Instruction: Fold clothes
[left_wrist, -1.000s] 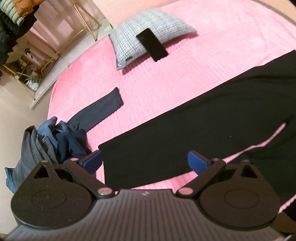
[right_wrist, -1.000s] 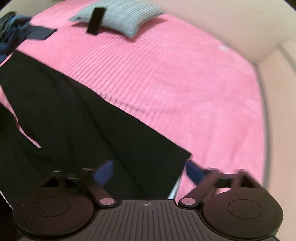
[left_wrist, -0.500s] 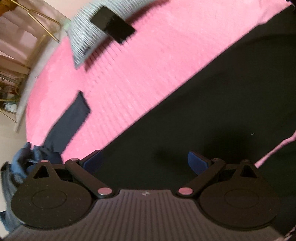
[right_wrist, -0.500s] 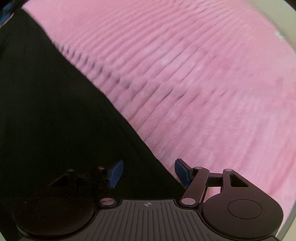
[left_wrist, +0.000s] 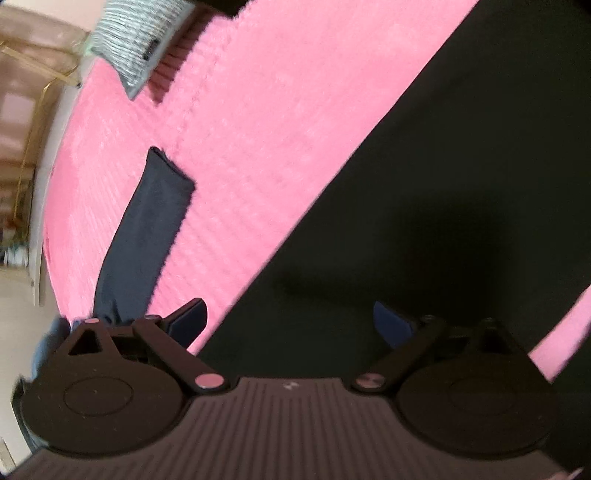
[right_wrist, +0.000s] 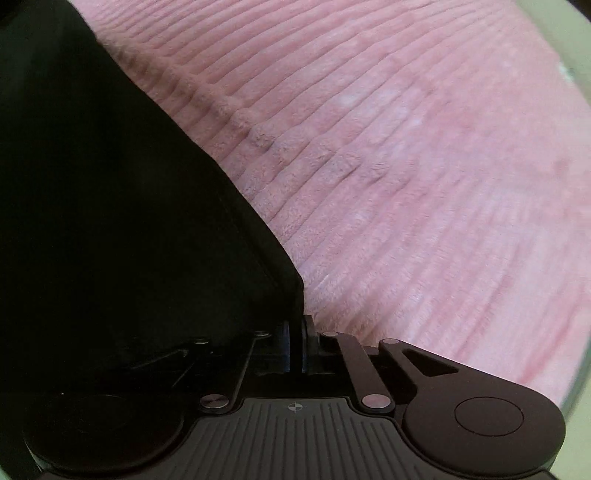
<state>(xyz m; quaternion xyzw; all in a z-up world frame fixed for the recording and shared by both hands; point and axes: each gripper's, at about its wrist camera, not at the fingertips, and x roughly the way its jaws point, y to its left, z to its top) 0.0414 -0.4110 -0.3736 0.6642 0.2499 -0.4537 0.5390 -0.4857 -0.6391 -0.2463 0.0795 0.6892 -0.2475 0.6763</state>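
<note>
Bed covered by ribbed pink blanket (left_wrist: 280, 122); grey pillow (left_wrist: 136, 40) at its far end. Gold-framed rack (left_wrist: 33, 85) beside bed. Pale wall (right_wrist: 576, 33) behind

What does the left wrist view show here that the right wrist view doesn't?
Only the left wrist view shows the grey pillow, a dark blue garment beside the black one, and the open left claw over the black edge. Only the right wrist view shows the right claw shut on the black garment at its corner. Both show that garment on the pink bedspread.
</note>
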